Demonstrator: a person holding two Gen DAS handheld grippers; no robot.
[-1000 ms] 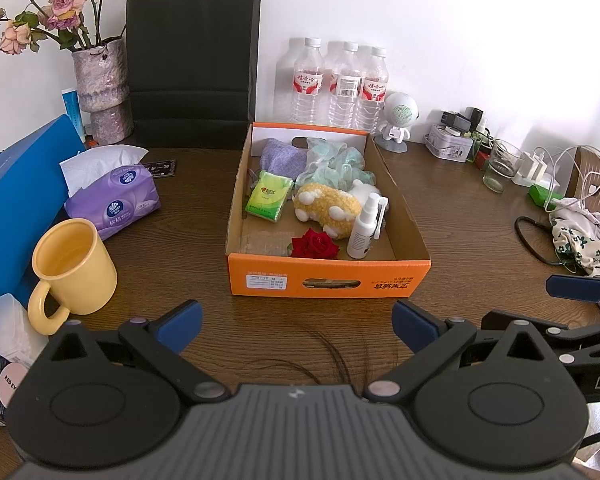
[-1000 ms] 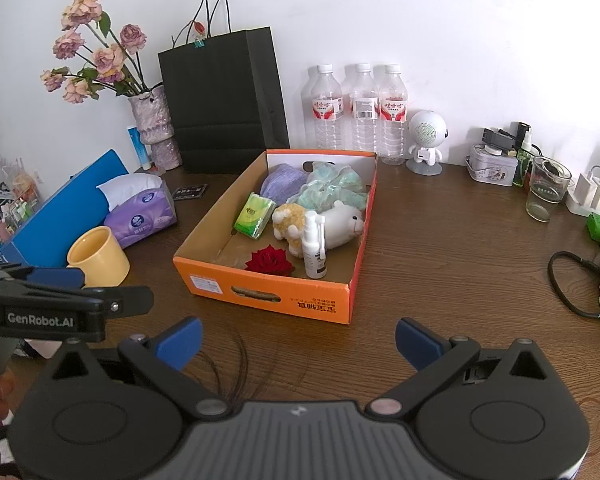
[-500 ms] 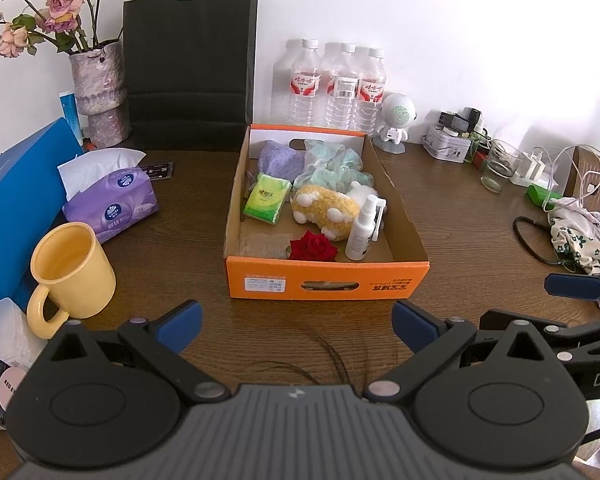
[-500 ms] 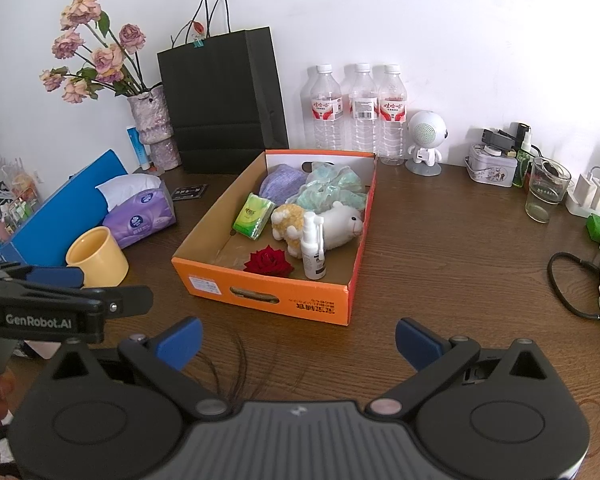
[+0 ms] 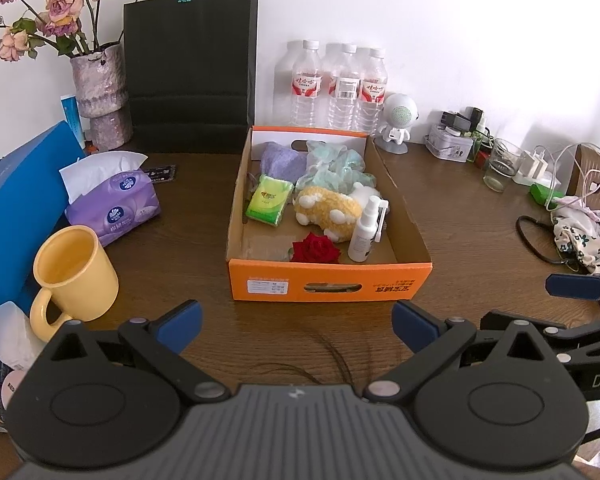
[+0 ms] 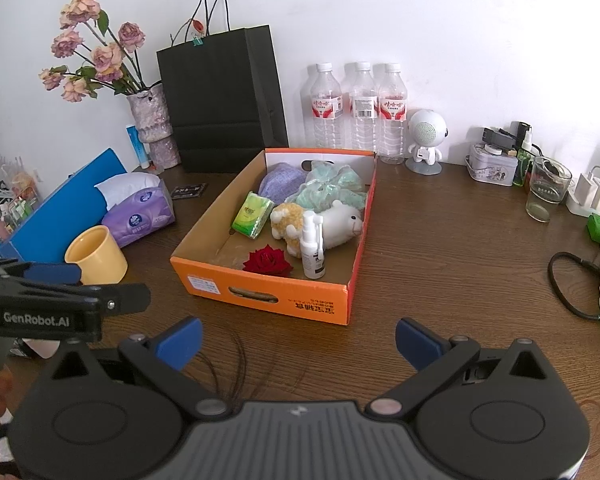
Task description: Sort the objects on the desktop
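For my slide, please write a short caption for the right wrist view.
Open right gripper facing an orange box holding a red rose, spray bottle and plush sheep on a wooden desk.

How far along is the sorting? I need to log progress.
Looks done: the orange box already holds a rose, spray bottle, plush, green pack and cloths. In hand: nothing; the left gripper and right gripper are both open short of the box. Possibly left: the yellow mug and tissue pack on the desk.
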